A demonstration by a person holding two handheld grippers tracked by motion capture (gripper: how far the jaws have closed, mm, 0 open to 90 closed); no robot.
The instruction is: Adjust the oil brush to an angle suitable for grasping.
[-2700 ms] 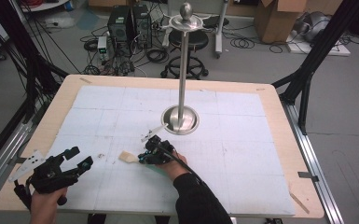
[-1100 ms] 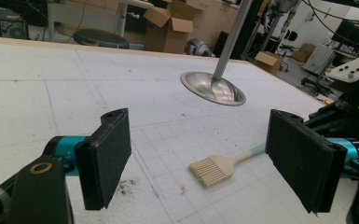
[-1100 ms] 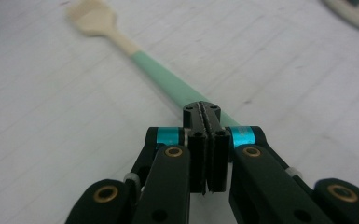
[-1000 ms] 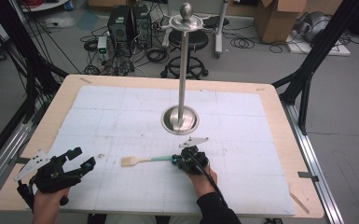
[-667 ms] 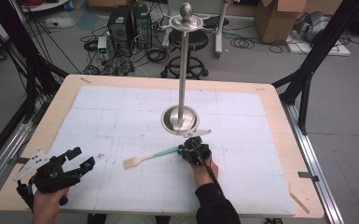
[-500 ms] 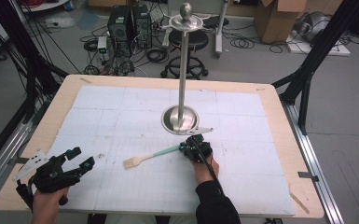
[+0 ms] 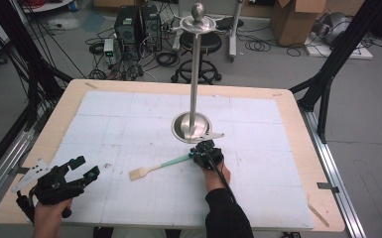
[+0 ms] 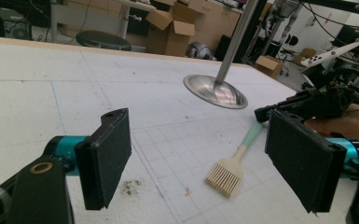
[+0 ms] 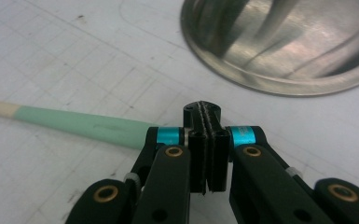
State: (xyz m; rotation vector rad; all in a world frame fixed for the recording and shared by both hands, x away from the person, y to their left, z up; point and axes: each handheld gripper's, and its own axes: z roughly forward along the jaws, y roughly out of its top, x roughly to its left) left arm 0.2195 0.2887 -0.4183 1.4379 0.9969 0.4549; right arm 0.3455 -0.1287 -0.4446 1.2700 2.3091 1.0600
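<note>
A pastry brush [image 7: 151, 169] with a pale green handle and cream bristles lies slanted on the white mat. My right gripper [image 7: 196, 154] sits at the handle's upper end, just in front of the steel stand's round base [image 7: 192, 127]. In the right gripper view its jaws [image 9: 204, 112] are pressed together, and the green handle [image 9: 84, 123] runs in under their left side, its tip hidden. My left gripper [image 7: 85, 167] is held open near the front left corner, nothing between its pads. In the left gripper view it [image 8: 200, 163] faces the brush [image 8: 224, 177].
A tall steel pole [image 7: 196, 74] with a top disc and knob rises from the base at the mat's middle. The wooden table edge [image 7: 302, 148] frames the mat. Beyond the far edge are a stool, computer cases and cables on the floor.
My right gripper has shifted away from me toward the stand's base, carrying the handle end with it. The brush swung to a slant while its bristles stayed put. The left gripper kept still.
</note>
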